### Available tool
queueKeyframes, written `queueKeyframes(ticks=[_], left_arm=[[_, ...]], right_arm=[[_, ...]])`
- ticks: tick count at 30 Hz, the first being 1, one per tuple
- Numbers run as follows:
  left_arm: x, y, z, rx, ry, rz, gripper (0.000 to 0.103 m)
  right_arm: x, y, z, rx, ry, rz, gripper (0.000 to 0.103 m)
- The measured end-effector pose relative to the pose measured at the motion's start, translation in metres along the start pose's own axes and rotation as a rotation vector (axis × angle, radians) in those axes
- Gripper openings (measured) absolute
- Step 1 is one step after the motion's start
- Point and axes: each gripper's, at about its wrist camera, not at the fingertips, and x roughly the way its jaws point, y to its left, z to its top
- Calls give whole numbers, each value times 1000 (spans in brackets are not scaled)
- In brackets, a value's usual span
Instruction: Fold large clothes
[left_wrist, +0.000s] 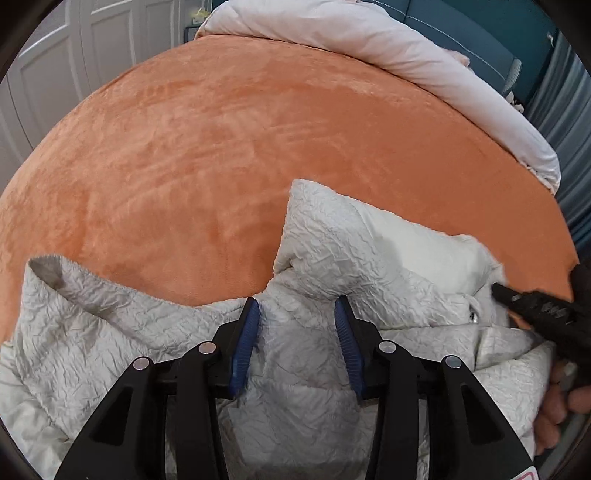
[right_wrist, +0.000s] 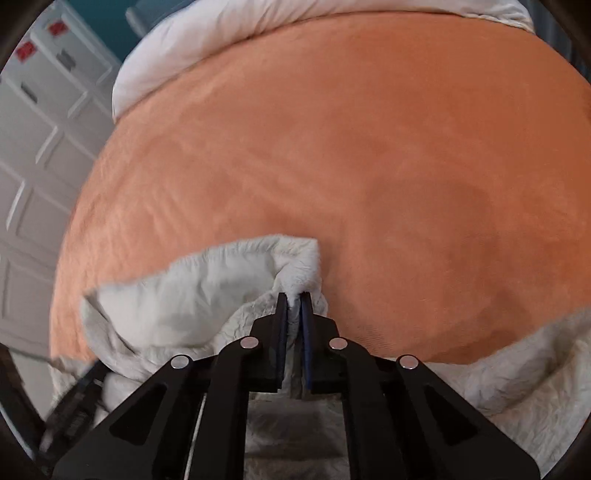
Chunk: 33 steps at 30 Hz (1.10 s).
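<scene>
Covering almost all of both views, the orange blanket (left_wrist: 221, 147) is the ground you work on, and I place everything else by it. At its far edge lies a rolled white duvet (left_wrist: 388, 48), and beyond the duvet you see white panelled doors (right_wrist: 40, 155) and a dark teal wall (left_wrist: 498, 26).

On the near edge of the orange blanket lies the white puffer jacket (left_wrist: 314, 369), crinkled and quilted. Its body spreads along that near edge. One sleeve (left_wrist: 66, 291) lies out to the left side, with its open cuff turned up toward the far edge. A second part of the jacket (left_wrist: 369, 236) is raised and folded toward the middle of the blanket.

Your left gripper (left_wrist: 297, 343) hovers over the jacket body at the near edge of the blanket. Its blue pads (left_wrist: 245, 343) stand wide apart and nothing is between them.

Your right gripper (right_wrist: 294, 317) is at the near edge too, to the right of the left one. Its jaws are closed narrow on a pinch of white jacket fabric (right_wrist: 291, 266), and the cloth bunches up just in front of the tips. In the left view you see it from the side, with its tip touching the raised fold.
</scene>
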Motion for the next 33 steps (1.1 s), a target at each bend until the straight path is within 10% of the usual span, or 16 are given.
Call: queueKeyframes(ticks=[5,15,23,30,33], left_arm=[[-41,20,-7,-41,-81,-80,42],[-178,131,-112,-112,-191,38,72],[-169,194,-180,-365,-45,-51,76],[-128,155,-176,-268,22,-100,87],[-123,146,-169,-288,18,-149,68]], right_arm=[[-96,29,-40,-103,-225,42,11],[-106,86,-188,-352,16,136,11],[-70,74,-195,-303,41,139,6],[-65,80,-200,-336,27,96,5],[-62,83,-200,-332,32,91,5]])
